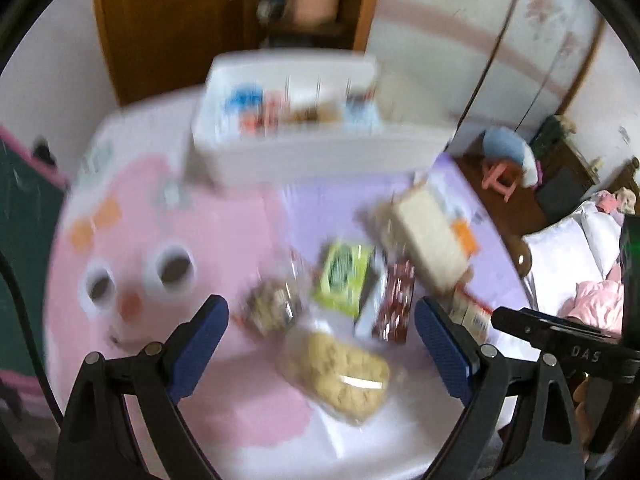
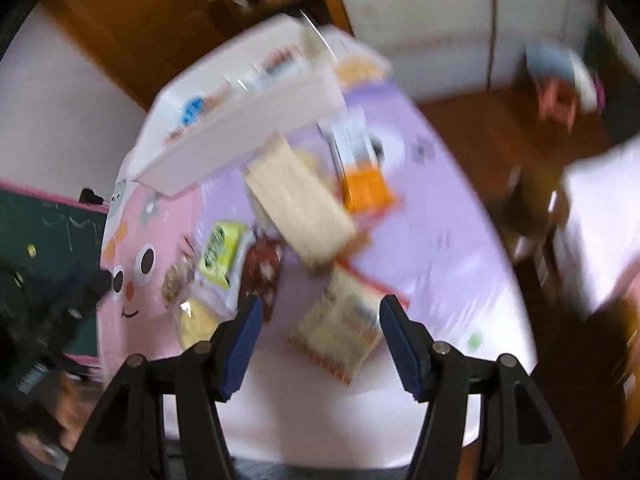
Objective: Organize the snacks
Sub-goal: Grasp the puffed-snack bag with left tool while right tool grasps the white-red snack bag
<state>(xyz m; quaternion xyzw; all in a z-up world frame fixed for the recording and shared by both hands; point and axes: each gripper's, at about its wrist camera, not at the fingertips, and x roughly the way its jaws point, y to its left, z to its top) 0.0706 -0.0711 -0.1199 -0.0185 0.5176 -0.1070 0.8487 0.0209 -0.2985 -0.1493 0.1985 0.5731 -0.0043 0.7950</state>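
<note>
Snacks [image 1: 340, 280] lie scattered on the bench [image 1: 180, 240] in front of the white bin [image 1: 288, 152]; both left tongs [image 1: 322, 344] and right tongs [image 2: 320, 344] hover open, empty.

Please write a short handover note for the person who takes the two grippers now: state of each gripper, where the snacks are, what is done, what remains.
Left gripper: open, empty, above the cookie bag.
Right gripper: open, empty, above the cracker packet.
White bin at the table's far side already holds some packets.
Loose on the table: green packet, red packet, long beige pack, orange box.
Left: move these into the bin.
</note>
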